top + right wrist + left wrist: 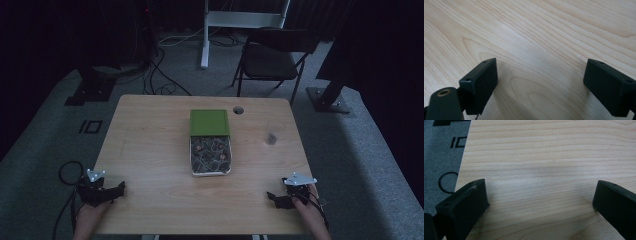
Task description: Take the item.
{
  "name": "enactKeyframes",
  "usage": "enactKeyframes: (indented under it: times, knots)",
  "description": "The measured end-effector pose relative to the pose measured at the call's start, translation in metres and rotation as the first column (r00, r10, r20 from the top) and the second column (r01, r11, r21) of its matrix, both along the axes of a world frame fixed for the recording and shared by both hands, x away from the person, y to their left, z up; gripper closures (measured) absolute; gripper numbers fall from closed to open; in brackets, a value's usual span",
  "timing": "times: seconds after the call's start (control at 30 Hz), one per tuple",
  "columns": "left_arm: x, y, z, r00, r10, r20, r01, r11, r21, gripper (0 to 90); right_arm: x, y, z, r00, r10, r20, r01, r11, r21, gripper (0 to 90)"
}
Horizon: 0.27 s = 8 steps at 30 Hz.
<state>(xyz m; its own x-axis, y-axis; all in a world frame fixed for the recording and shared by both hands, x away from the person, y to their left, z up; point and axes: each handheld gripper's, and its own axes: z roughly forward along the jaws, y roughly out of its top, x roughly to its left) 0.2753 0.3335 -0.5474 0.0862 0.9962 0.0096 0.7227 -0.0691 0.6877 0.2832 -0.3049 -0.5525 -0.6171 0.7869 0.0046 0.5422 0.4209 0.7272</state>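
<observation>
A rectangular tray [192, 157] sits in the middle of the wooden table [150, 150], holding several small tangled items. A green lid [209, 122] covers its far half. My left gripper [119, 190] rests at the table's near left corner, held by a hand. In the left gripper view the gripper [540, 192] is open, its jaws wide apart over bare wood. My right gripper [270, 196] rests at the near right corner. Seen in its own view, this gripper [541, 72] is open with nothing between the jaws.
A round cable hole [238, 110] lies in the table's far edge, and a dark smudge [271, 138] marks the right side. Beyond the table stand a black folding chair [272, 57] and a white desk frame [240, 20]. Cables [160, 75] trail on the grey carpet.
</observation>
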Motion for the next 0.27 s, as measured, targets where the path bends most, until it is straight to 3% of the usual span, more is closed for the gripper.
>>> enactKeyframes:
  times: [0.13, 0.27]
  knots:
    - [-0.0001, -0.001, 0.0, 0.9999, 0.015, 0.0, -0.015, 0.9999, 0.001, 0.2, 0.0, 0.0, 0.0, 1.0, 0.0, 0.0, 0.0, 1.0, 0.0, 12.0]
    - [-0.0002, -0.0048, 0.0002, 0.9982, 0.059, -0.002, -0.059, 0.9982, 0.0, 0.2, 0.0, 0.0, 0.0, 1.0, 0.0, 0.0, 0.0, 1.0, 0.0, 12.0]
